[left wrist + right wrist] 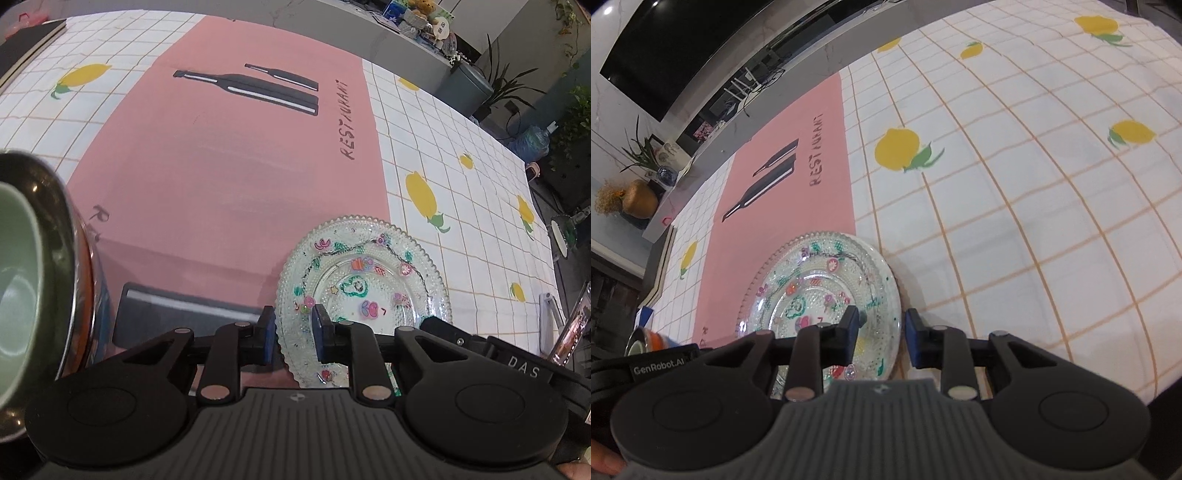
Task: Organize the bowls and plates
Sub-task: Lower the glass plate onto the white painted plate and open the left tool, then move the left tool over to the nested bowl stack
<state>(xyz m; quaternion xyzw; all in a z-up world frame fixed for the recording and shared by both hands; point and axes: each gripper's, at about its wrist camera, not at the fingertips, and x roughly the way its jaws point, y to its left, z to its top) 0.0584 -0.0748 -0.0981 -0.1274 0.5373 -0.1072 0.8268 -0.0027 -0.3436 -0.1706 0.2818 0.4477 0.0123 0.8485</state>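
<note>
A clear glass plate [364, 280] with coloured flower prints lies at the edge of the pink placemat [221, 166]. My left gripper [293, 336] is open with its jaws on either side of the plate's left rim. The same plate [827, 291] shows in the right wrist view, where my right gripper [881, 338] is open with its jaws straddling the plate's right rim. A green bowl [16, 273] sits inside a dark metal bowl [62, 266] at the far left of the left wrist view.
The table wears a white checked cloth with yellow lemons [1015, 184]. The other gripper's body [517, 362] shows at the right. A grey counter with clutter [417, 22] lies beyond the table. Plants [642, 151] and a vase [639, 201] stand at the far left.
</note>
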